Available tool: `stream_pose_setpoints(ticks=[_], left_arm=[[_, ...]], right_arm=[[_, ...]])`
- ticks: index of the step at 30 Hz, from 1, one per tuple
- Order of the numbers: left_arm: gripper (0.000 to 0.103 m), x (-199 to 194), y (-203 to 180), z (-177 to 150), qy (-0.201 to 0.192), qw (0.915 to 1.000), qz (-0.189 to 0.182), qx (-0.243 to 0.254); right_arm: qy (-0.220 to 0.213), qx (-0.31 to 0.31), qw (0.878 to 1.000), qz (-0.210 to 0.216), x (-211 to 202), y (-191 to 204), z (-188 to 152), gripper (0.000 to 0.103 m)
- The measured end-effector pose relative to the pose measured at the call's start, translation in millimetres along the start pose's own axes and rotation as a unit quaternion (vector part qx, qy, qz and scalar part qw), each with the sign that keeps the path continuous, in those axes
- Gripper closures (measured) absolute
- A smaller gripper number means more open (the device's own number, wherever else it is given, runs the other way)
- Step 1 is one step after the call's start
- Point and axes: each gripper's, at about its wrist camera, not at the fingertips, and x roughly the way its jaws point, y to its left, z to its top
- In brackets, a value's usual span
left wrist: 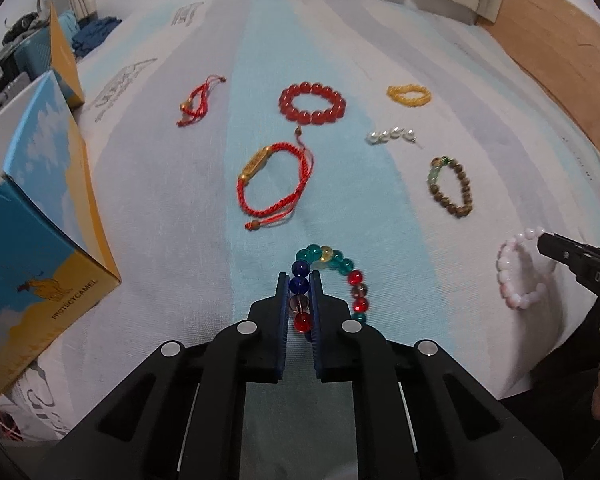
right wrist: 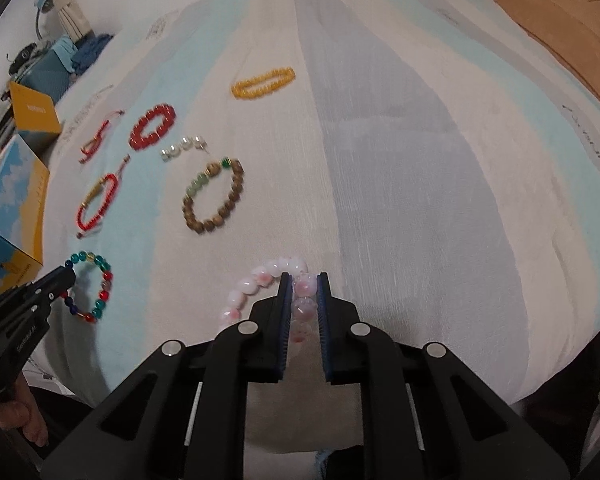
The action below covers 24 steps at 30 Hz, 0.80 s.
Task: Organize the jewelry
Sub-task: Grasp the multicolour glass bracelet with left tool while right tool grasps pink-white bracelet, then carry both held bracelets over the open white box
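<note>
The left gripper (left wrist: pixel 299 280) is clamped on the near side of a multicolour bracelet (left wrist: pixel 342 270), blue, smoky and red beads pinched between its blue pads (left wrist: pixel 283 304); the loop's nearest beads are hidden behind the jaws. The right gripper (right wrist: pixel 303 284) likewise grips a pink bracelet (right wrist: pixel 260 280), whose near beads vanish between its fingers (right wrist: pixel 324 300). Both bracelets lie on a striped cloth (left wrist: pixel 180 200), and both tools reach in low from the near edge, the right one angled in from the side in the left view. Only a sliver of the person's hand (right wrist: pixel 28 424) shows at the frame edge. Beyond lie a red cord bracelet (left wrist: pixel 274 182), a red bead bracelet (left wrist: pixel 312 103), a smaller red cord (left wrist: pixel 198 100), a yellow bracelet (left wrist: pixel 409 96), a pearl strand (left wrist: pixel 390 135) and a brown bracelet (left wrist: pixel 450 186), all apart from each other. Blue and yellow boxes (left wrist: pixel 40 220) stand at the left, partly cut off
</note>
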Motion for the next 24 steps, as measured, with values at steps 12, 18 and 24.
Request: stream_pose_setpoints(ticks=[12, 18, 24], left_arm=[[0.094, -27, -6, 8, -0.024, 0.9997, -0.003, 0.005], [0.094, -32, -7, 11, -0.032, 0.9994, -0.002, 0.008], [0.094, -40, -9, 21, -0.045, 0.9989, -0.004, 0.009]], right_arm=[[-0.032, 0.003, 0.999, 0.002, -22, 7, 6, 0.091], [-0.043, 0.002, 0.999, -0.009, -29, 12, 12, 0.091], [-0.059, 0.000, 0.998, -0.019, -38, 18, 19, 0.091]])
